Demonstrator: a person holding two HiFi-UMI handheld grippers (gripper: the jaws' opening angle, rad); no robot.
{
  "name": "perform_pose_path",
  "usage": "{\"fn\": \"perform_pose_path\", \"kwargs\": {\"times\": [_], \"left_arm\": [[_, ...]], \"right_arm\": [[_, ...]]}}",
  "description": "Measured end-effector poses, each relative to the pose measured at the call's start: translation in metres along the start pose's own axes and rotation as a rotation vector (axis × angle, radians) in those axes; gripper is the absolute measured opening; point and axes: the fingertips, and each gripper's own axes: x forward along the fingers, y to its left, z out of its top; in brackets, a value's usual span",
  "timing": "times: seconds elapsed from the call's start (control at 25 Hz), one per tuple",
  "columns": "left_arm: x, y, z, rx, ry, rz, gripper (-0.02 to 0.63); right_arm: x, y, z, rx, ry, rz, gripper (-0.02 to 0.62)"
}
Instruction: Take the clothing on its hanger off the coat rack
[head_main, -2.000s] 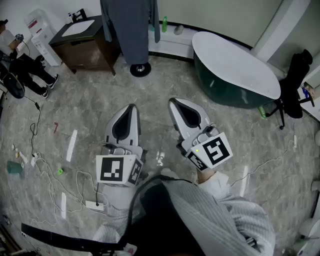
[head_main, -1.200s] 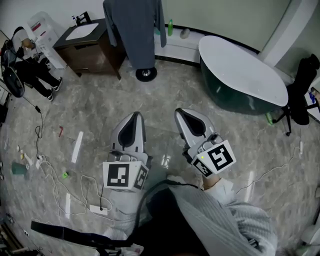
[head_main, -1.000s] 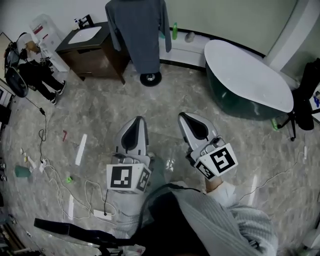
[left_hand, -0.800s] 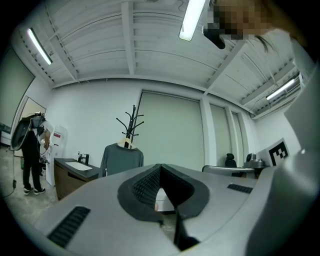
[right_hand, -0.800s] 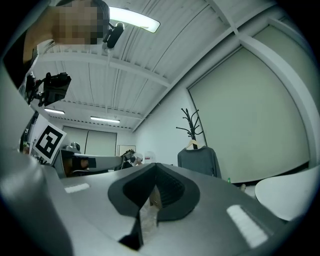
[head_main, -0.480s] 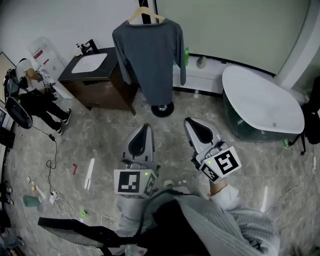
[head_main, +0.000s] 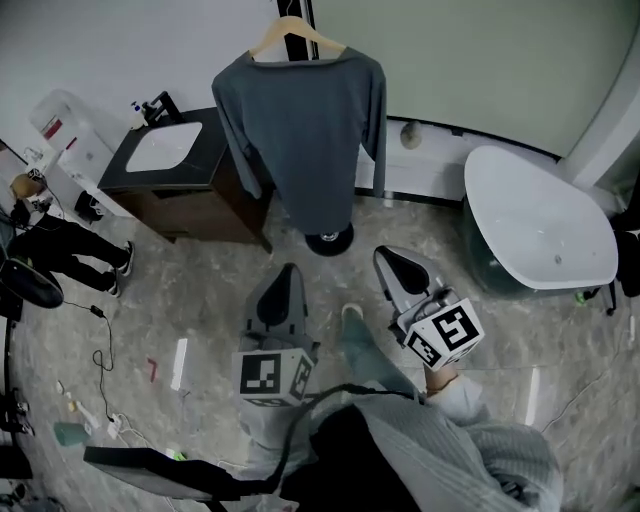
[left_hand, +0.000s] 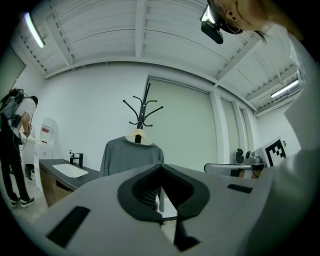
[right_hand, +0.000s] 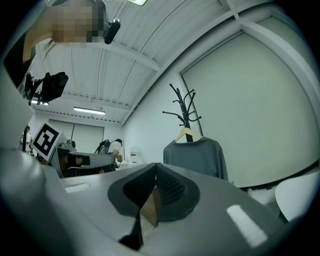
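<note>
**Sweater ahead on the rack, both jaws shut**

The grey sweater (head_main: 300, 130) hangs on a wooden hanger (head_main: 295, 35) at the coat rack (head_main: 329, 241). Its body drops toward the rack's base and the hanger's bar runs side to side. Both grippers are well short of the rack. The left gripper (head_main: 287, 272) lines up almost square with it; the right gripper (head_main: 386, 256) sits off to its right. On each, the 2 jaws are pressed together with nothing between them, so they must part before any grasp.
</note>
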Motion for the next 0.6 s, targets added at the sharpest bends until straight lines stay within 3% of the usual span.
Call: {"fn": "perform_pose_path", "kwargs": {"times": [0.12, 0.4, 0.6], "left_arm": [[0.052, 0.031, 0.004, 0.018, -0.008, 0.014, 0.003], [0.189, 0.099, 0.063, 0.071, -0.073, 0.058, 0.003], [0.257, 0.131, 0.088, 0.091, -0.094, 0.065, 0.003]], "right_arm": [[0.056, -0.034, 0.004, -0.023, -0.014, 0.013, 0.003], [0.183, -0.134, 0.052, -0.065, -0.08, 0.011, 0.003], [0.247, -0.18, 0.075, -0.064, -0.083, 0.013, 0.003]]}}
